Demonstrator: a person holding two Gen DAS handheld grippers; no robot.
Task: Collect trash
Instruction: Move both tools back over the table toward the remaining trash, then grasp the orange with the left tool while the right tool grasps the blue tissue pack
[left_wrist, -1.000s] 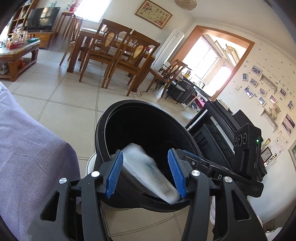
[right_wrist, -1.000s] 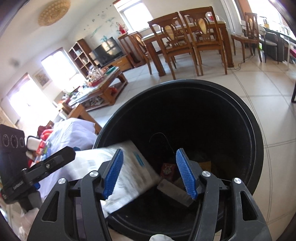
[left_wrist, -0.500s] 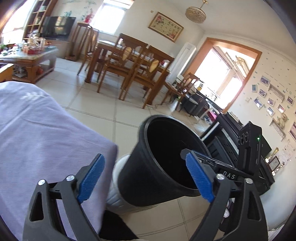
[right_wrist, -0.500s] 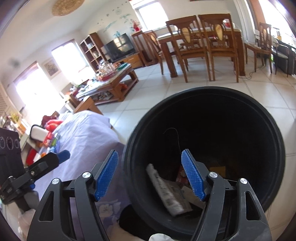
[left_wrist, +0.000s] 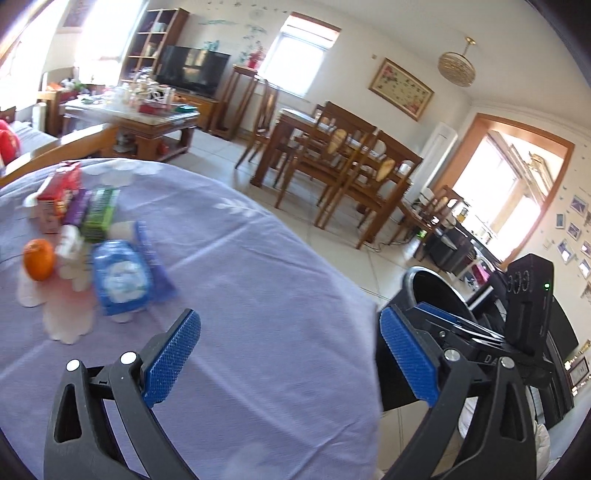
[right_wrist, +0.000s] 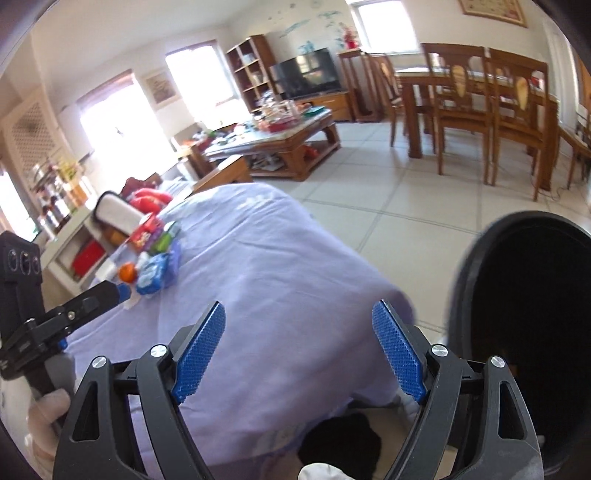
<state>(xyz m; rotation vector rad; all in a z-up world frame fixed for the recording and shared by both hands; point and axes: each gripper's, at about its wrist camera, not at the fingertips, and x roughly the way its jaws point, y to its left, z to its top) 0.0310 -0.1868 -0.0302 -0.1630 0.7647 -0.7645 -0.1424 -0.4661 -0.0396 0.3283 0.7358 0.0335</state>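
Now over a table draped in lilac cloth (left_wrist: 266, 295), with both tools empty. Left gripper (left_wrist: 291, 354) spread wide, blue pads (left_wrist: 171, 363) far apart, nothing between them but bare cloth; jaws just been opening. Right gripper (right_wrist: 299, 354) likewise parted, pads (right_wrist: 201, 349) clear of everything, jaws also just been opening, though less wide than the left. Black trash bin (right_wrist: 532, 332) standing on the tiled floor just beside the table's edge, off to the right in the right wrist view, its inside too dark to read; in the left wrist view only a slice of its rim (left_wrist: 436, 284) showing behind the right tool's body. Remaining litter clustered at the far left of the cloth, well apart from both grippers: blue-and-white packet (left_wrist: 120, 277) lying flat, purple wrapper (left_wrist: 153, 266) touching its right side, green box (left_wrist: 99, 212) and red carton (left_wrist: 59, 192) further back, crumpled white scraps (left_wrist: 70, 251) beside an orange (left_wrist: 38, 258). Same heap seen small in the right wrist view, packet (right_wrist: 153, 275) nearest. Gloved hand (right_wrist: 44, 417) gripping the left tool's handle at the lower left of that view. Blurred throughout.
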